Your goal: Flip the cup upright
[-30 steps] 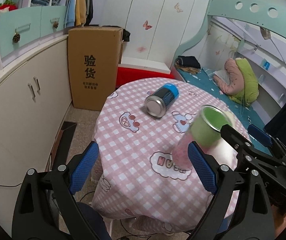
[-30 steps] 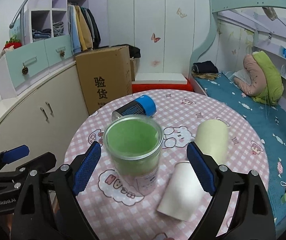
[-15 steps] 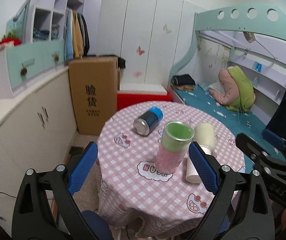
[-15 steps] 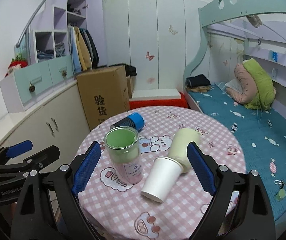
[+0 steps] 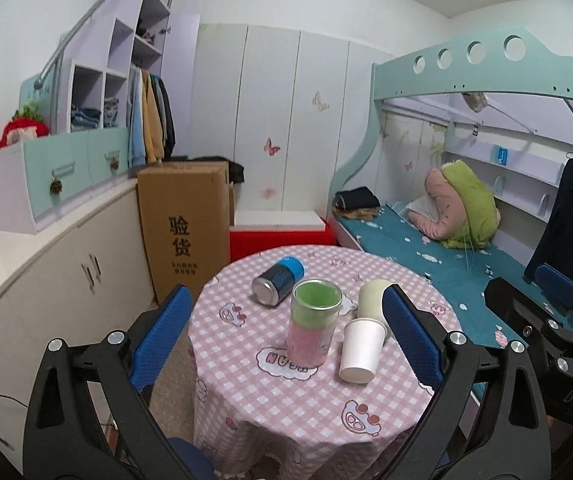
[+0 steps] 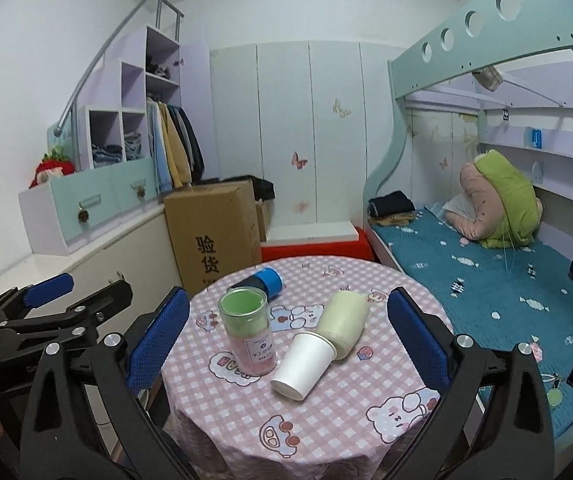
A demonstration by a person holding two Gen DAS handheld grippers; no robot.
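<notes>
**Green cup stands; others lie tipped**

We hold both grippers back from the round table (image 5: pixel 246 376), the left gripper (image 5: pixel 282 344) and right gripper (image 6: pixel 286 344) released, grasping nothing. The green-lined cup (image 6: pixel 248 334) stands upright near the table's middle, apparently empty. If more cups need flipping, we judge the white paper cup (image 6: pixel 304 364) nearest: close across its wall, then rotate slowly. It lies touching the cream cup (image 6: pixel 344 322); the blue-capped can (image 5: pixel 278 280) lies farther.

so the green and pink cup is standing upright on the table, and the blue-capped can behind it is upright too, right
Not quite. The green and pink cup does stand upright on the table, but the blue-capped can behind it lies on its side. The left wrist view shows it best, with the can's metal base facing the camera.
</notes>
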